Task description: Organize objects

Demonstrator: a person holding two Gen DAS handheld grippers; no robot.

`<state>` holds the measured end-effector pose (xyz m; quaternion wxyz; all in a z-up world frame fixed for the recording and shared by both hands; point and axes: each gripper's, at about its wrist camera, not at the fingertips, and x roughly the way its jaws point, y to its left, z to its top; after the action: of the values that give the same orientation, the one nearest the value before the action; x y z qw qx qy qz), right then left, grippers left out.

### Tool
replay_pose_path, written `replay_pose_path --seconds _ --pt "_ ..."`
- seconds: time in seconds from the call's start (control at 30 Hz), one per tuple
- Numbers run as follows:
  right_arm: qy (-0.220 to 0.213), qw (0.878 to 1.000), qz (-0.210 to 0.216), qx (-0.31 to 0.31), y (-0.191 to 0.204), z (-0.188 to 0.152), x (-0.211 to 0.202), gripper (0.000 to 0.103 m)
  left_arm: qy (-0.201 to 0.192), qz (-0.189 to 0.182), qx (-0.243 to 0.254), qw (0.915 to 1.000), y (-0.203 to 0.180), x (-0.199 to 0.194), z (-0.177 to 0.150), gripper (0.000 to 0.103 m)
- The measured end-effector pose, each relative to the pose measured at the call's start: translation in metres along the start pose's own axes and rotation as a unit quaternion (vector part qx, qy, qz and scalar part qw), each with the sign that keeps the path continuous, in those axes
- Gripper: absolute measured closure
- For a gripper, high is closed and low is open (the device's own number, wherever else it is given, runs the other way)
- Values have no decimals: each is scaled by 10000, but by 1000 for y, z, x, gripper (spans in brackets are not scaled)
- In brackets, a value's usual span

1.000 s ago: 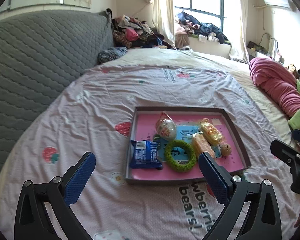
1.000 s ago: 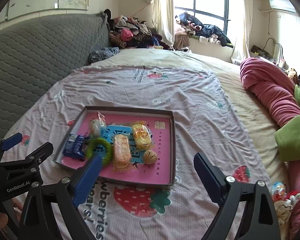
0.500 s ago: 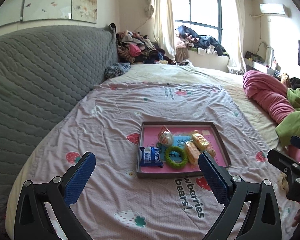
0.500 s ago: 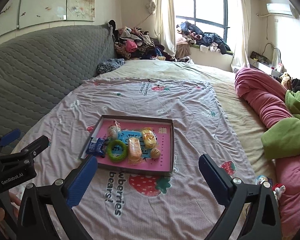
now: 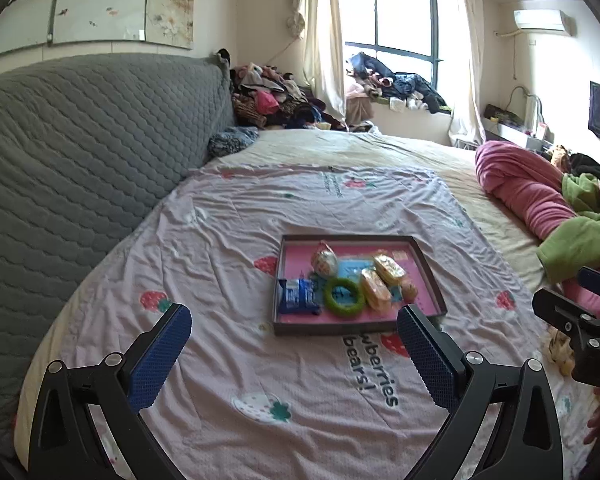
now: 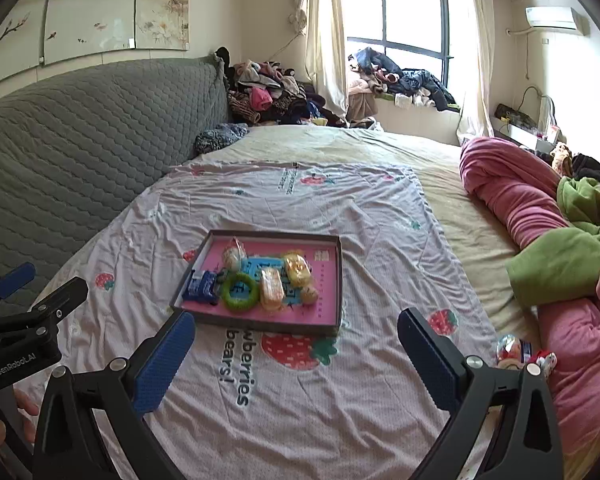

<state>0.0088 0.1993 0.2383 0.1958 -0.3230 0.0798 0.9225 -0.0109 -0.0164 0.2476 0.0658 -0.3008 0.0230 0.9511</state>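
Left wrist view: the left gripper (image 5: 294, 340) with jaws spread wide and empty, above a strawberry-print sheet (image 5: 228, 240); the right gripper (image 5: 580, 312) enters at the right edge. Right wrist view: the right gripper (image 6: 296, 344), its jaws having just opened further to full spread with nothing between them; only this view shows small wrapped items (image 6: 520, 352) lying loose on the bed beside the pink quilt (image 6: 520, 200), and part of a hand (image 6: 4, 420) at lower left.

The tray (image 5: 428, 272), a shallow dark-rimmed box with a pink floor, lies flat mid-sheet, well ahead of both grippers. Inside it: a blue packet (image 5: 298, 295), a green ring (image 5: 344, 295), two yellow-wrapped snacks (image 5: 376, 288), a round wrapped sweet (image 5: 326, 261).

Open sheet surrounds the tray on all sides. A grey quilted headboard (image 5: 80, 160) bounds the left; the quilt and a green cloth (image 5: 576, 240) crowd the right.
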Motion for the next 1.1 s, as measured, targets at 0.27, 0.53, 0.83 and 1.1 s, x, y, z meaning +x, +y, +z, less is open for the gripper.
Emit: replay_pose_path --seconds 0.27,0.53,0.83,1.1 --pt "249 9997 52 -10 2 -27 9 1 253 -95 48 9996 -4 8 -25 0" --pt "346 9994 50 47 0 -50 14 1 471 -89 124 9988 -10 17 -46 0" --pt "477 9988 57 95 -5 -66 24 1 594 -42 239 9979 -17 28 -64 0" --pt "630 9979 77 114 -7 -90 37 1 744 -67 229 9969 -17 40 -84 0"
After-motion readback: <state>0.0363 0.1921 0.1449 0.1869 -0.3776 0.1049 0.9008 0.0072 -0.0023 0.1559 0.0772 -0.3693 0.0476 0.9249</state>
